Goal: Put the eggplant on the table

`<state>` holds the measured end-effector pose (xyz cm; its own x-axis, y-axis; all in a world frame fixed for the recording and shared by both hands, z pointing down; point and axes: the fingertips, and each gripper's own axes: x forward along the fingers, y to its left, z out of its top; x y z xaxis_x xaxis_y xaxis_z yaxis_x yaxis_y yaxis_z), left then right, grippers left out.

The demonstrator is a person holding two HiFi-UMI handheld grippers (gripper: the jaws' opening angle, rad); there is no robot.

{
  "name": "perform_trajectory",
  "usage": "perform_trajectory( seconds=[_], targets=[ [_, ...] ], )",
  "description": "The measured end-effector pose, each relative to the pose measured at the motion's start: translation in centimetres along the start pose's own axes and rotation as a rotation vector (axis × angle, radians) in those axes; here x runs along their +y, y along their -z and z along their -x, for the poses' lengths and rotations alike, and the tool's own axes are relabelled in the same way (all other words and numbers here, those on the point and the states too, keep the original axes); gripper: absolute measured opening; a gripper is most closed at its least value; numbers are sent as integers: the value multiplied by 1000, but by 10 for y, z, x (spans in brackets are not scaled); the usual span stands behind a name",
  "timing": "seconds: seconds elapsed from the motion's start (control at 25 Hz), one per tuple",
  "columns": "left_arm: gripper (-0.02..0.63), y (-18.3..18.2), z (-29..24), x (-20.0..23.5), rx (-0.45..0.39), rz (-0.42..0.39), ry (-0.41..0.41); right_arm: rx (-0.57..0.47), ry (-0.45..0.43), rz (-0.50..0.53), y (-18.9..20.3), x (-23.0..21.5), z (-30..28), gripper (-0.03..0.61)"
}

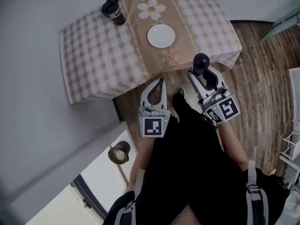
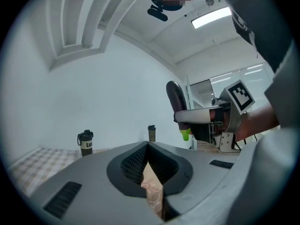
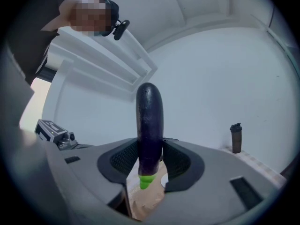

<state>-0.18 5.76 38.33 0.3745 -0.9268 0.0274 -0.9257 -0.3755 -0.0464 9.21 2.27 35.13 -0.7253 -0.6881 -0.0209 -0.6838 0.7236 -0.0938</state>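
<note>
Two grippers are held out level in front of the person, just before the near edge of the table [image 1: 89,55]. The left gripper [image 1: 161,82] is closed, with its jaws together, and nothing is carried in it. The right gripper [image 1: 204,75] is clamped on the eggplant [image 1: 201,60]. The eggplant is held upright in the air and is seen against the near edge, close to the near right corner, so it is not yet on the table. Farther in, a white plate [image 1: 161,35] is placed on the middle runner, and a dark bottle [image 1: 113,11] is standing at the far left corner.

For a good placing, it is judged that the eggplant should be brought over the bare checked cloth right of the plate. It should then be lowered until it is supported, tilted onto its side, and only then released, so that it cannot fall or roll against the plate.

Only the dark round top is shown in the head view. In the right gripper view the green stem end is shown pointing down below the pads [image 3: 176,159], which press on both sides. The layout of the table is given only from above.
</note>
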Motion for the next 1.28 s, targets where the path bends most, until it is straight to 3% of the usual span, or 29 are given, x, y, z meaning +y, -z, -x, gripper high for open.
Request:
perform_trajectory(
  seconds=[0.16,0.24,0.36,0.48,0.56,0.76,0.92,1.04,1.28],
  targets=[
    [-11,-6,-37,5,44,-81,42,12,9,-43,7,-44,-35,169],
    [-11,-9,-56,8,45,-74,29,2,5,-59,4,-65,-47,169],
    [-11,4,-68,1,70,-130,30,-61,-3,-87,10,-81,-39,169],
    [-11,22,-74,-16,37,-214,67,-144,-3,-82,31,-91,-20,169],
    [-11,28,-90,-13,49,-181,61,-107,-12,-85,40,-111,-36,169],
    [-9,39,-152,18,225,30,59,101,-11,-120,23,-172,-101,169],
    [-11,41,-184,40,195,16,132,109,48,-53,15,-193,-126,169],
    [-9,20,-207,58,174,40,175,190,93,-18,4,-211,-146,169],
    [-9,26,-176,71,91,-48,227,184,165,125,23,-184,-121,169]
  ],
)
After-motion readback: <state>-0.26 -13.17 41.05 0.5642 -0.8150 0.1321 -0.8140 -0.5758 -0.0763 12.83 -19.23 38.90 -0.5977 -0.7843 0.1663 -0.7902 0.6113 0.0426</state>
